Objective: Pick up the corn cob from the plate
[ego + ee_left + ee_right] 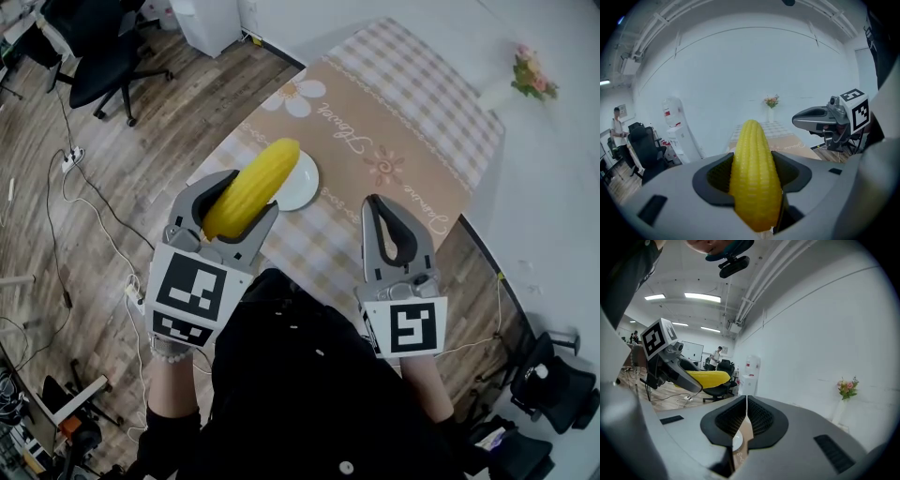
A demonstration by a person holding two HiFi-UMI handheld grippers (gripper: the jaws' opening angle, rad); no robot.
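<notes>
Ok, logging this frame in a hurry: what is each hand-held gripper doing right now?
Left hand-held gripper: closed on the corn cob, lifted above the table.
Right hand-held gripper: closed, holding nothing.

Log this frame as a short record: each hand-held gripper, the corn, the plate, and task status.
left hand-held gripper: shut on corn
right hand-held gripper: shut, empty
corn: held in the air, clear of plate
plate: on table, visible part bare
task status: pickup looks done
</notes>
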